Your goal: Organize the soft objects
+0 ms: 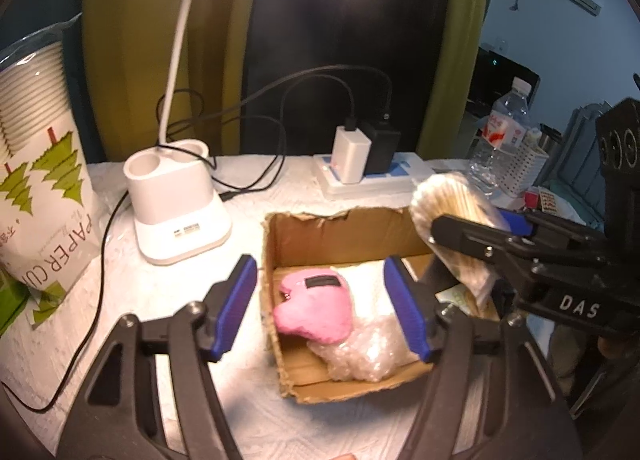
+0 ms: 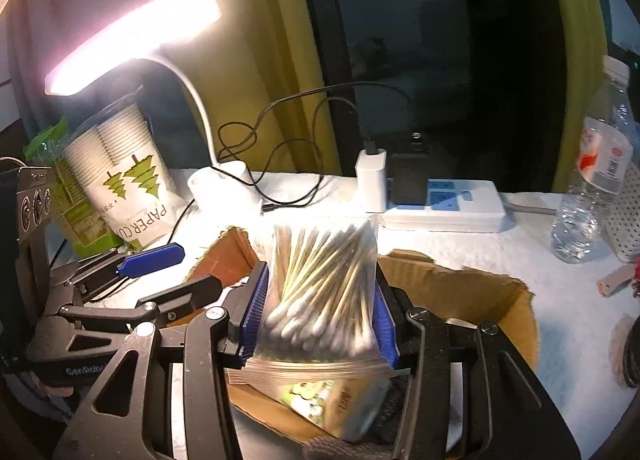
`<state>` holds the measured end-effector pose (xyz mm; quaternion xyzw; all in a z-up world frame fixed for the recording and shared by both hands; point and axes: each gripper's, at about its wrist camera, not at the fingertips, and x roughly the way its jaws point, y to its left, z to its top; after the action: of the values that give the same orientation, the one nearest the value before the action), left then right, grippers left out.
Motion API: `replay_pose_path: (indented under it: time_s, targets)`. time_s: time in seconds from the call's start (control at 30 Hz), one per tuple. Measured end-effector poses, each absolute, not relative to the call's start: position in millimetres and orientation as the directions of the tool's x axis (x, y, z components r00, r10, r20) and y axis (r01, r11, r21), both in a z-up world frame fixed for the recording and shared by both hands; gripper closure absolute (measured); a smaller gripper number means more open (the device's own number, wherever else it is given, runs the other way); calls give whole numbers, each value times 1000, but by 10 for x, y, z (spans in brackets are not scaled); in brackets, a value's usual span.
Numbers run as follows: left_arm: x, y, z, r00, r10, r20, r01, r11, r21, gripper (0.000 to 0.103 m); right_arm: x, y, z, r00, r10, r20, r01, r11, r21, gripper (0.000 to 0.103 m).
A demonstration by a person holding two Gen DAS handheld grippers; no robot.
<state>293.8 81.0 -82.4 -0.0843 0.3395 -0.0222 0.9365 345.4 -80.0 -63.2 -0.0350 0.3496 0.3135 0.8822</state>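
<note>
An open cardboard box (image 1: pixel 344 236) sits on the white-covered table. Inside it lie a pink soft pad (image 1: pixel 316 310) and a wad of clear bubble wrap (image 1: pixel 368 352). My left gripper (image 1: pixel 322 310) is open and empty, its blue pads straddling the box's left part above the pink pad. My right gripper (image 2: pixel 320 316) is shut on a clear zip bag of cotton swabs (image 2: pixel 324 284) and holds it over the box (image 2: pixel 472 292). In the left wrist view the bag (image 1: pixel 452 220) hangs over the box's right side.
A white desk lamp base (image 1: pixel 176 200) stands left of the box, a sleeve of paper cups (image 1: pixel 40 164) further left. A power strip with chargers (image 1: pixel 368 164) and cables lies behind. A water bottle (image 2: pixel 596 164) stands at the right. A green-printed packet (image 2: pixel 340 404) lies under the bag.
</note>
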Motion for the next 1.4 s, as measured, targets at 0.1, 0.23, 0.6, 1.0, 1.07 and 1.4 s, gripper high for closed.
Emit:
replay_pose_path:
  time_s: [0.1,0.23,0.6,1.0,1.07,1.4]
  targets:
    - [2887,849,-813,772,-90,-629,-27,985,-173,36,3438,-764,-640,555,530,-641,-579,800,159,36]
    - [2800,873,-771,779,-80,-621,-33,985,-169,36,3366,-829,-545,579,528,-621,-566,809,160,30]
    - [2428,775,-551,809,-77,-583,-18,988,-156,36,3003,-995,-319,621,507,-598,-552,825,126,30]
    - [1992,553,-348,837,-88,-540,16,991,-136,29,2551,-1254,-118,667,480,-570,-528,844,93,30]
    - [1930,522,-324,840,-88,-535,19,991,-134,28,2480,-1311,-95,675,475,-565,-521,849,91,30]
    - [1663,349,-228,857,-99,-505,36,991,-132,17,2183,-1545,-24,700,455,-550,-500,863,77,30]
